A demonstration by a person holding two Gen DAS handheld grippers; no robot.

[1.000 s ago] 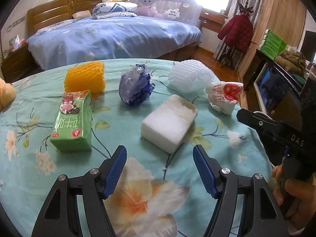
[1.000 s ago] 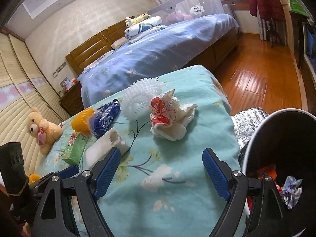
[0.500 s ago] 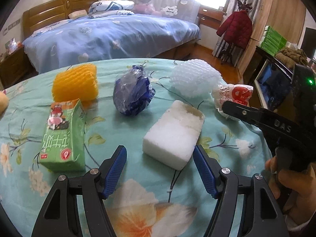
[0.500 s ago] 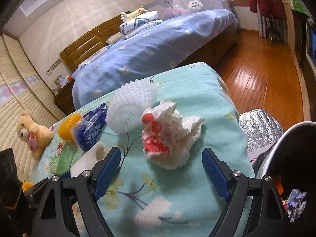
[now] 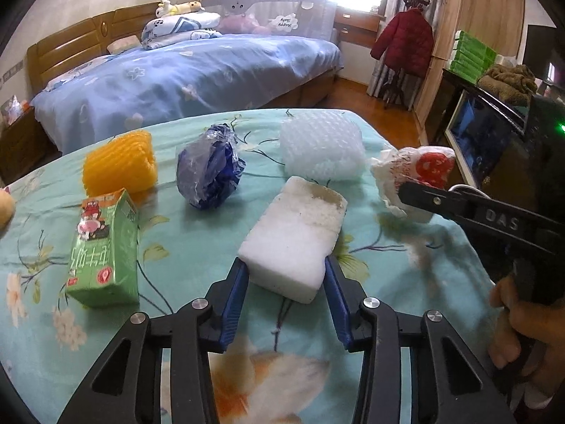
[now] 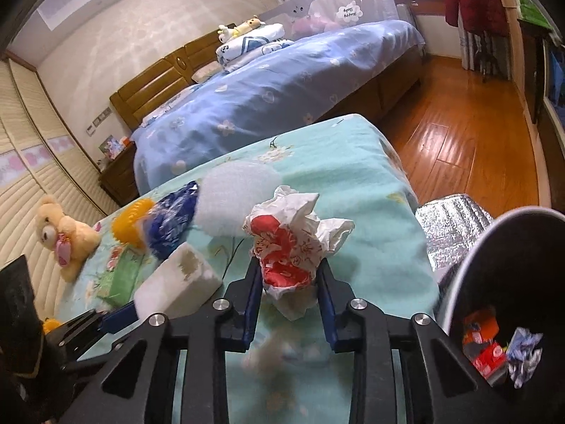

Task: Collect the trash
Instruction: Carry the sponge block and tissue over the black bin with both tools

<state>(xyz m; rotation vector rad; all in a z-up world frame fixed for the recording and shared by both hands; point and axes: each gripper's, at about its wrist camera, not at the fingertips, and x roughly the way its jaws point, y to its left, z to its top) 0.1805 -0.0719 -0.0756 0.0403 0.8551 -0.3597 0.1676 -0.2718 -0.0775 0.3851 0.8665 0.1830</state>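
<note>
On the floral teal tablecloth (image 5: 183,243), my left gripper (image 5: 286,275) is closing, and its blue pads press the near end of a white foam block (image 5: 296,233). My right gripper (image 6: 289,282) is closing too, its pads squeezing a crumpled red-and-white wrapper (image 6: 293,243) near the table's right edge. Loose on the cloth lie a green drink carton (image 5: 102,247), an orange foam net (image 5: 120,166), a blue plastic bag (image 5: 210,169) and a white foam net (image 5: 321,148).
A black bin (image 6: 512,265) stands off the table's right edge with crumpled trash (image 6: 494,349) inside. A silver foil bag (image 6: 448,226) lies on the wood floor beside it. A teddy bear (image 6: 60,233) sits at the table's far left. A blue bed (image 5: 194,70) stands behind.
Both grippers advanced and narrowed: the left jaws came in around the foam block's near end, and the right jaws closed on the crumpled wrapper.
</note>
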